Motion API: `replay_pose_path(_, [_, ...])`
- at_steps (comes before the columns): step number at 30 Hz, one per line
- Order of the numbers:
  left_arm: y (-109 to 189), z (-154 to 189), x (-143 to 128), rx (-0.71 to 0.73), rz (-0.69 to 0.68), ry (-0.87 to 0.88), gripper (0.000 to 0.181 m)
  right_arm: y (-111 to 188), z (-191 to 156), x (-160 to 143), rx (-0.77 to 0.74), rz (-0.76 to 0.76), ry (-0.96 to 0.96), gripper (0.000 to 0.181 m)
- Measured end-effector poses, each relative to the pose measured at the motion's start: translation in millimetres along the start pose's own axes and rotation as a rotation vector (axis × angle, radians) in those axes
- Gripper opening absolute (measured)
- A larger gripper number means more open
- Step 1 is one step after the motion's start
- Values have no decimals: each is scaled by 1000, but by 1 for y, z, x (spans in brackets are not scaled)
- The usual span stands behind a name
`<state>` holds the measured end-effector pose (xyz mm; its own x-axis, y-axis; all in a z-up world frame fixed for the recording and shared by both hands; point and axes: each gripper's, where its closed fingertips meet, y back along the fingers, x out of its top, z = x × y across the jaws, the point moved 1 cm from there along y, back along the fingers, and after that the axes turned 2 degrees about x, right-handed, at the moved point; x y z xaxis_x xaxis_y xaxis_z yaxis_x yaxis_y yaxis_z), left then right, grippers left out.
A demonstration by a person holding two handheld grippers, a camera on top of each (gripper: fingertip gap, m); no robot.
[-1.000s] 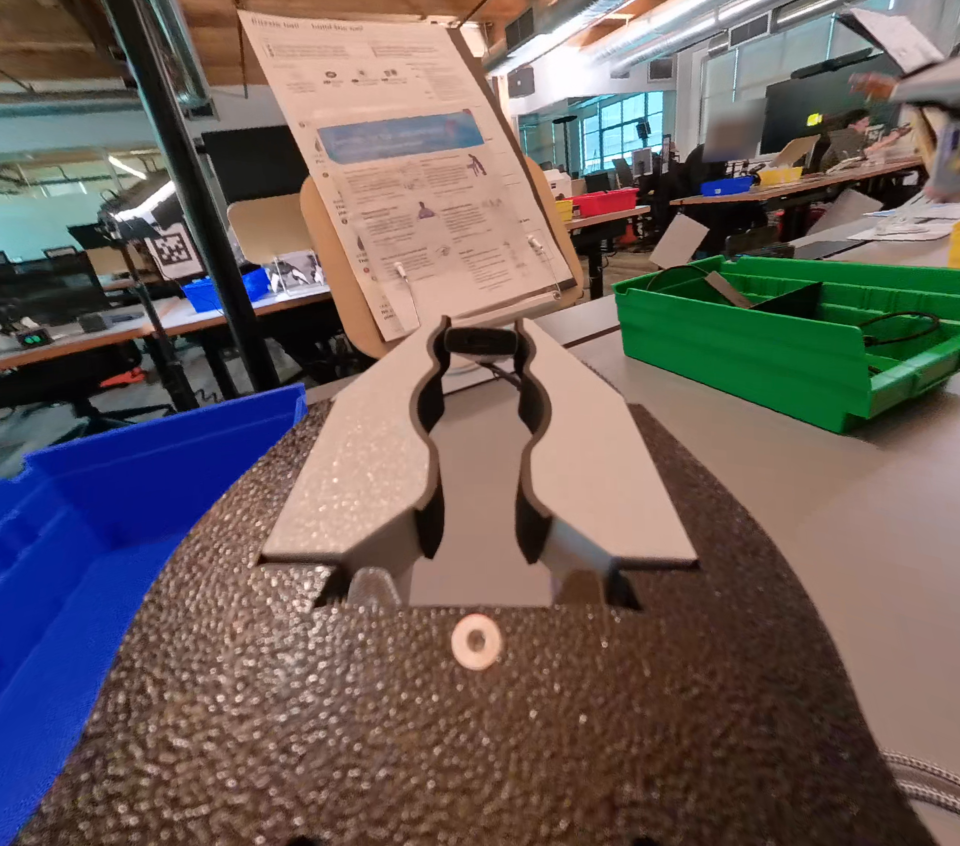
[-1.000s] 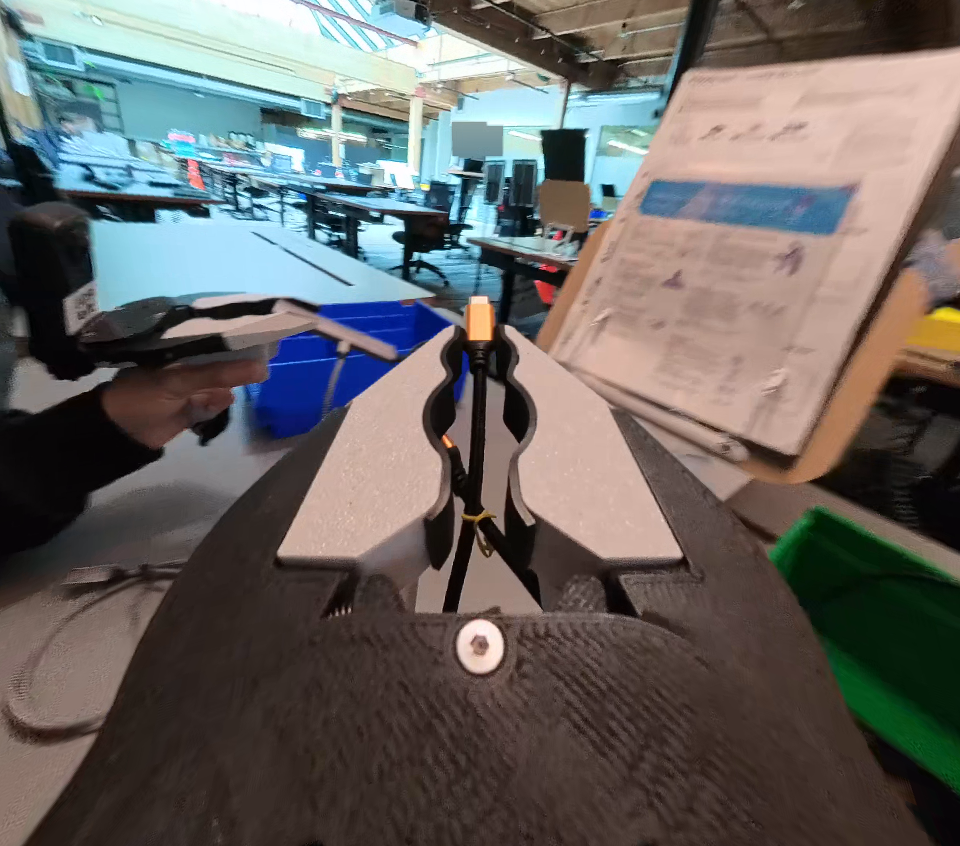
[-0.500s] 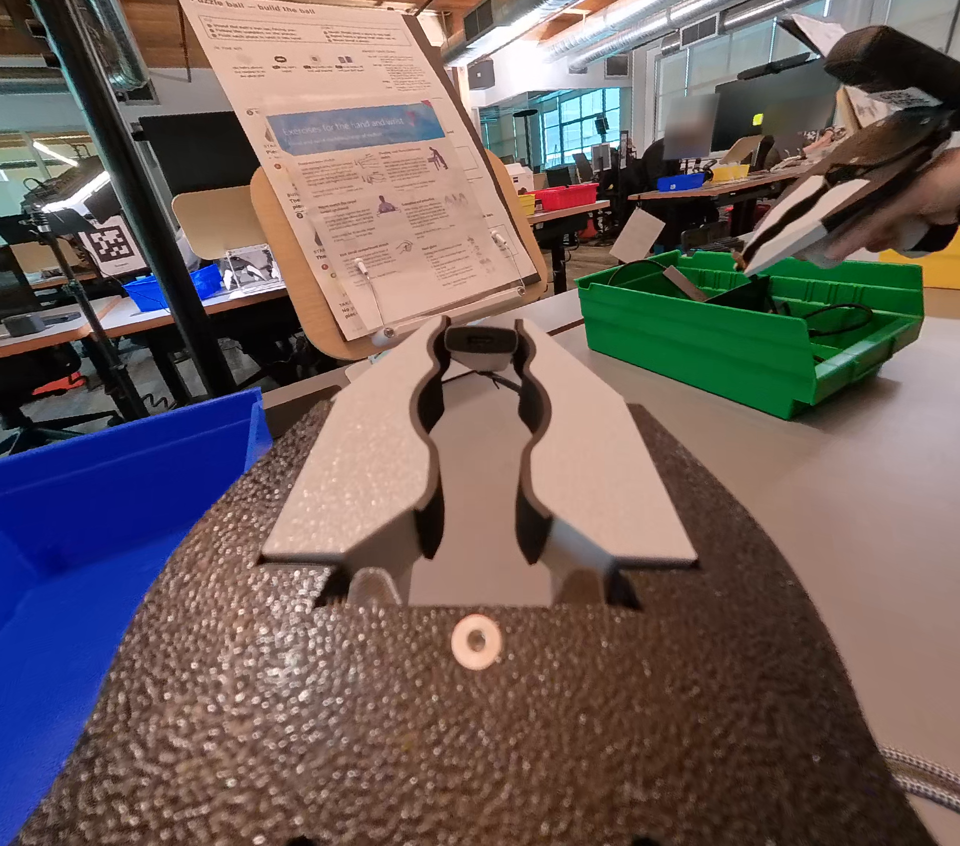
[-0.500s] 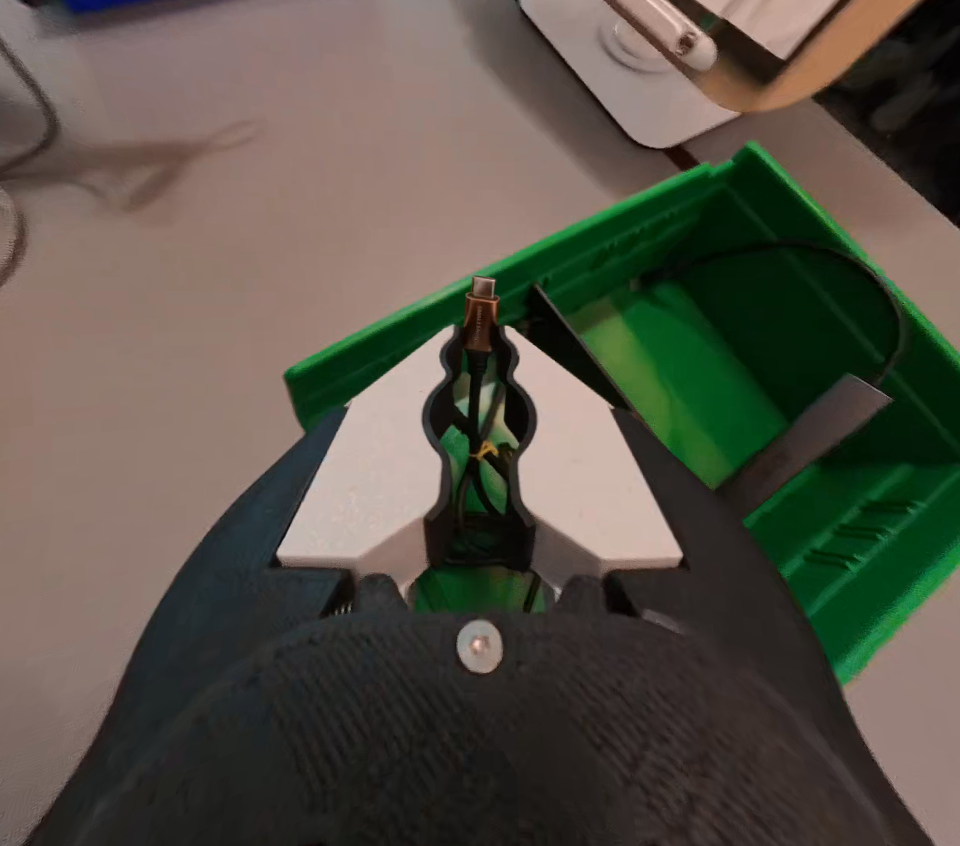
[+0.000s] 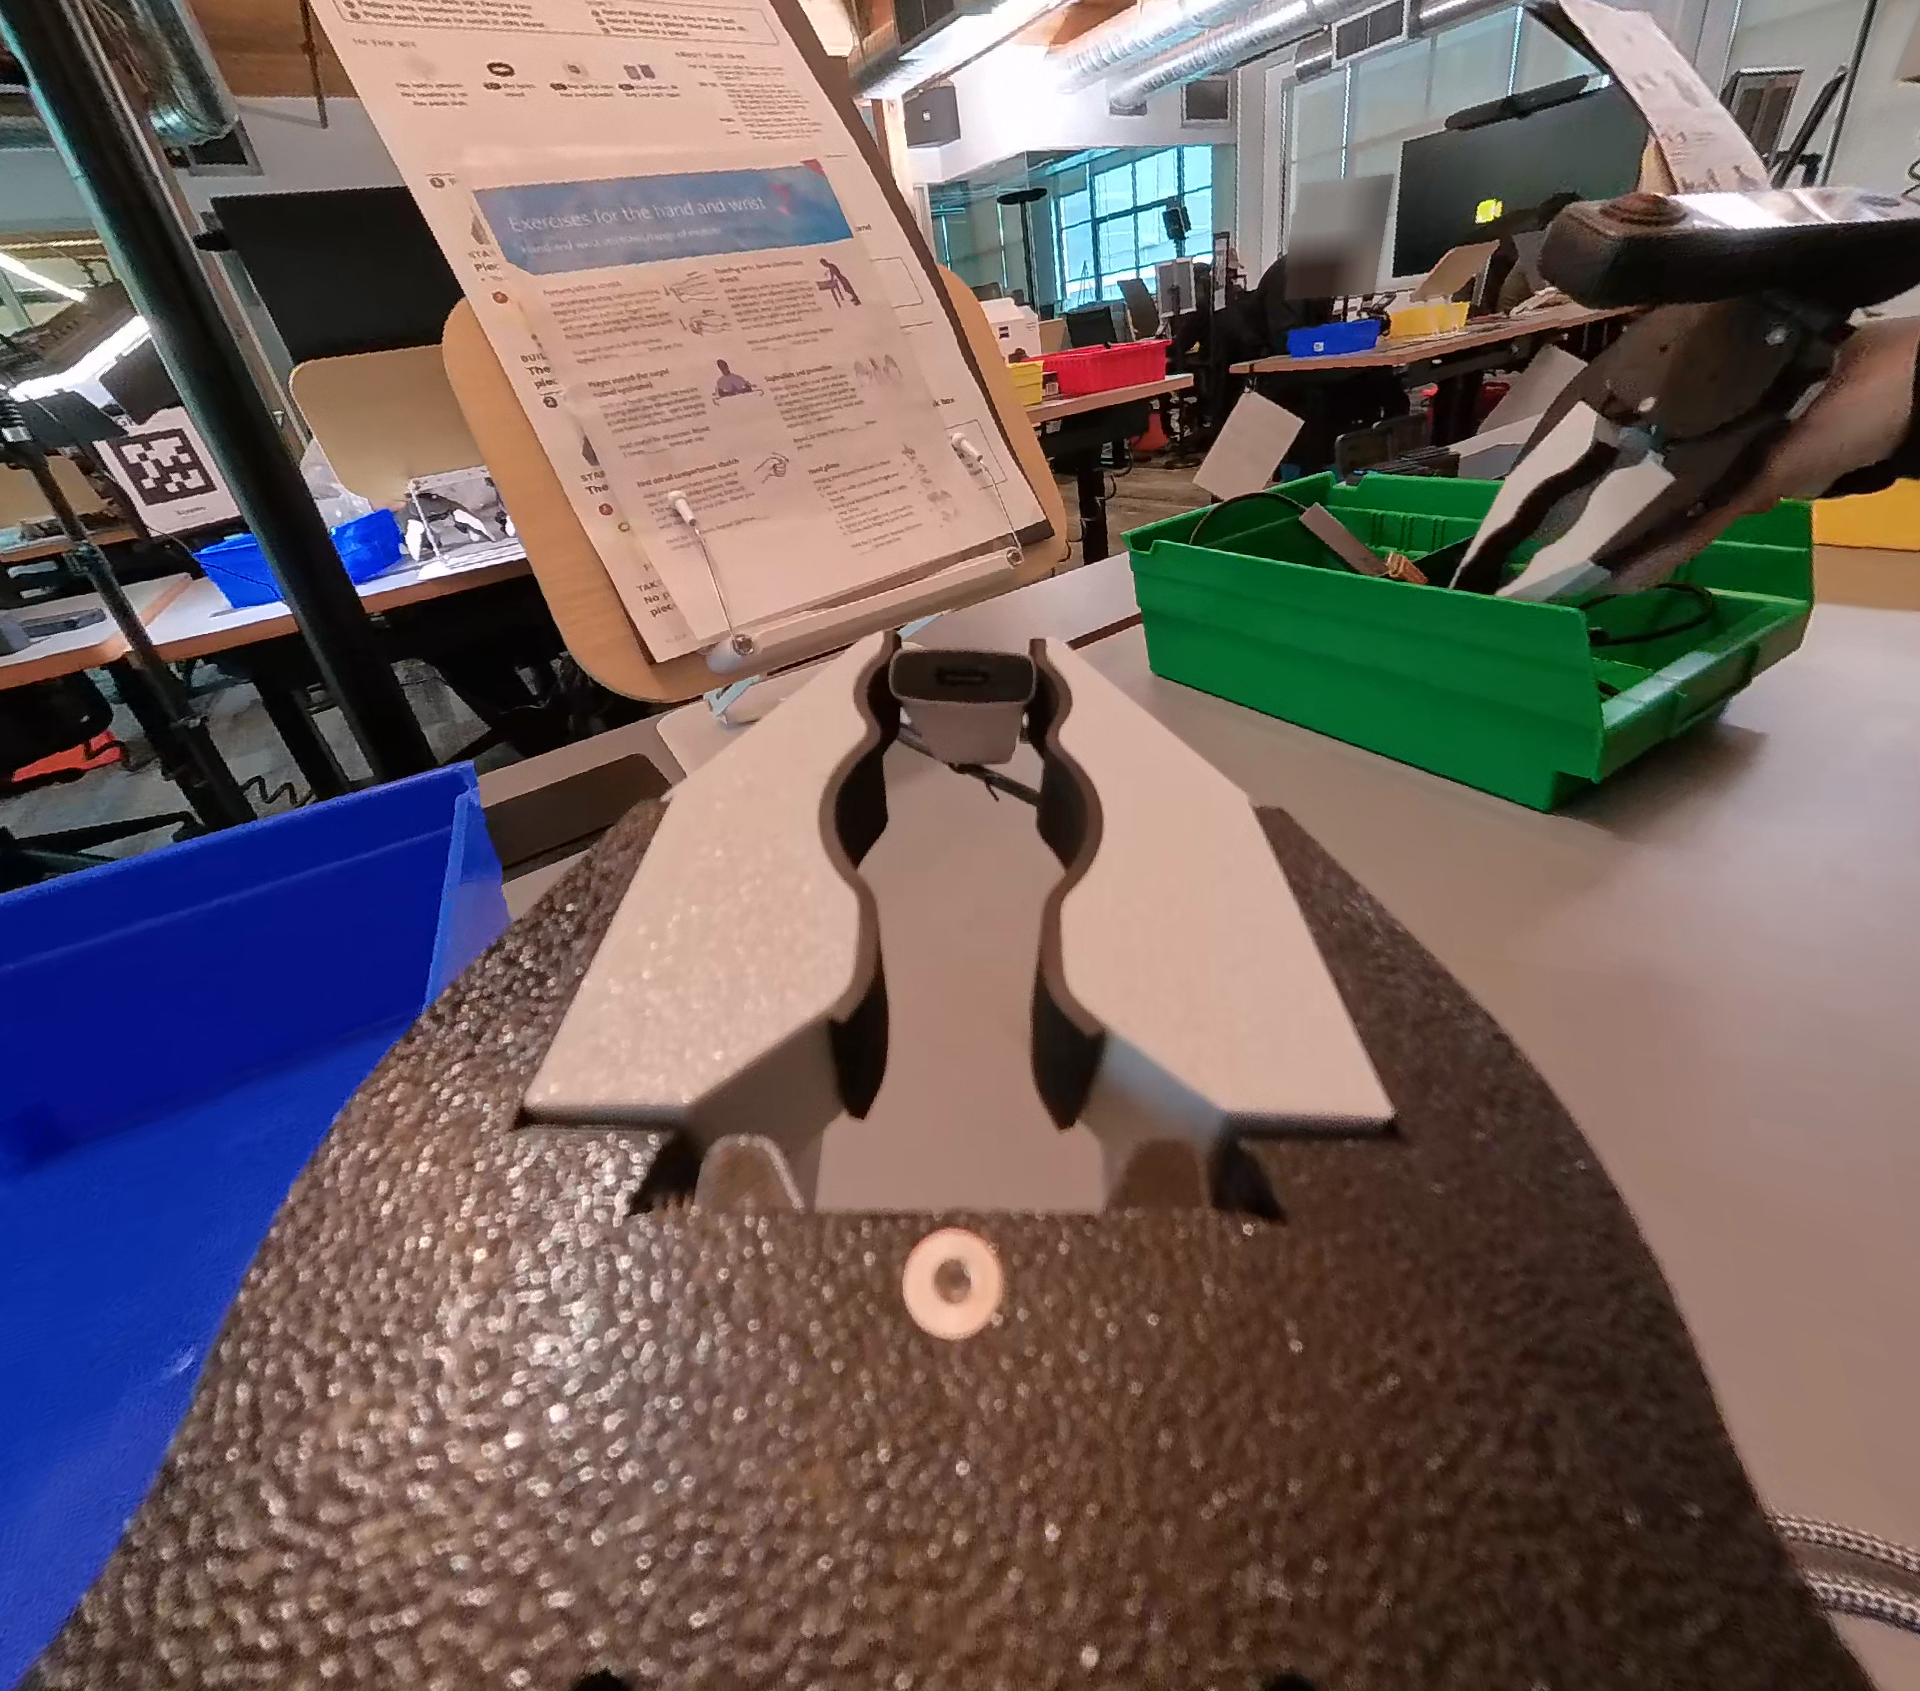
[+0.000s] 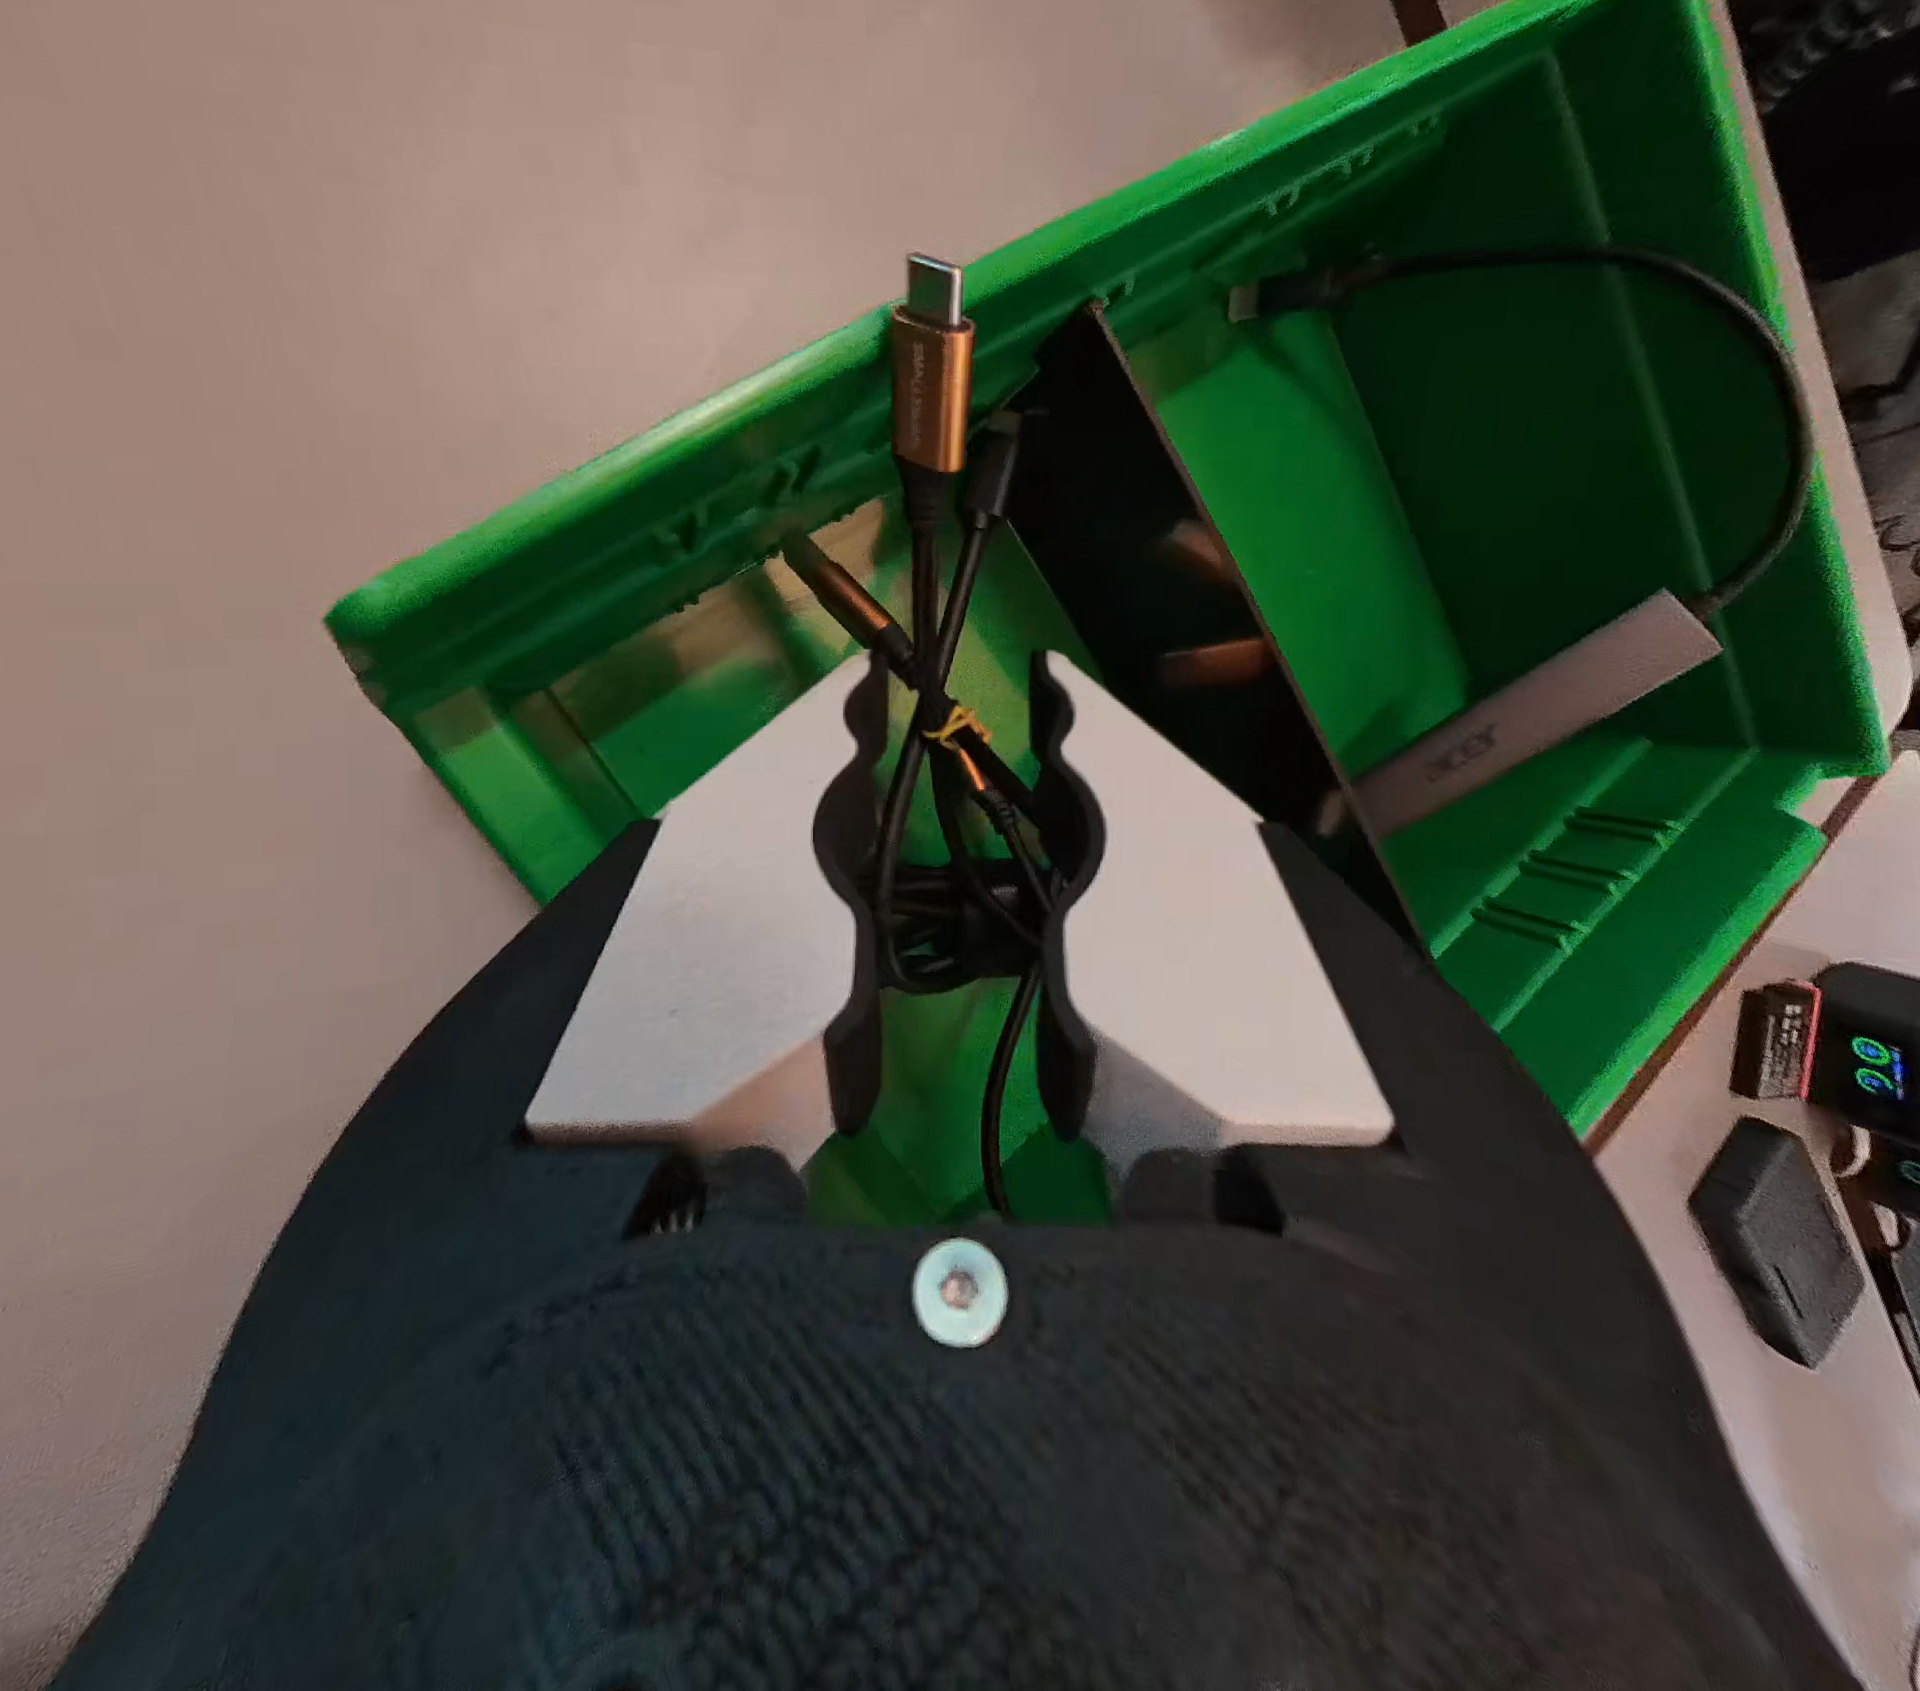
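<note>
My left gripper is shut on a small grey plug housing, held above the grey table; a thin dark wire trails under it. My right gripper points down into the left compartment of a green bin. Its jaws stand apart, with a tied black cable bundle loose between them. The bundle's orange-sleeved plug sticks out past the fingertips. The left wrist view shows the right gripper dipped into the green bin.
A black divider splits the bin; the right compartment holds a grey adapter with a black cable loop. A document stand stands behind, a blue bin at left. Small black devices lie beside the bin. Spacing between my two grippers at the tips: around 35 cm.
My right gripper swung from the document stand down into the green bin, and its jaws have parted around the cable. The left gripper keeps its plug and has hardly moved.
</note>
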<state>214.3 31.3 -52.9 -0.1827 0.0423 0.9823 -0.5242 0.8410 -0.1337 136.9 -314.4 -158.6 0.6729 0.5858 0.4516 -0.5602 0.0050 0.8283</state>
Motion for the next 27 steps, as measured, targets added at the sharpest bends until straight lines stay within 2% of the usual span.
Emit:
replay_pose_path(3, [-1,-1,-2,-2,-1,10,22,-4,-13,4,66,39,16,14])
replay_pose_path(6, [-2,1,-2,-11,0,18,22,-8,2,4,-51,46,34,3])
replay_pose_path(8, [-2,3,-1,-16,0,15,22,-5,17,0,-135,10,-13,3])
replay_pose_path(9, [-2,4,-2,-25,0,17,22,0,30,-7,-214,-60,-12,3])
replay_pose_path(11, [-2,4,-2,-28,2,30,22,12,44,-26,-319,-271,140,2])
replay_pose_path(14, [-4,5,-4,-34,-5,34,22,15,42,-40,-333,-482,337,3])
replay_pose_path(16, [-4,7,-4,-39,-5,34,22,3,24,-43,-234,-504,371,2])
replay_pose_path(17, [-5,7,-4,-42,-6,34,22,-2,20,-40,-232,-471,355,3])
replay_pose_path(18, [-5,8,-4,-42,-6,31,22,-5,21,-36,-254,-434,335,11])
replay_pose_path(20, [-4,8,-3,-43,-6,29,22,4,31,-31,-342,-387,275,43])
replay_pose_path(23, [-4,8,-3,-46,-4,25,22,33,36,-14,-410,-228,67,76])
replay_pose_path(25, [-5,9,-4,-57,0,30,22,53,14,24,-328,56,-105,86])
replay_pose_path(27, [-7,13,-5,-82,4,51,22,75,-28,86,-125,484,-279,82])
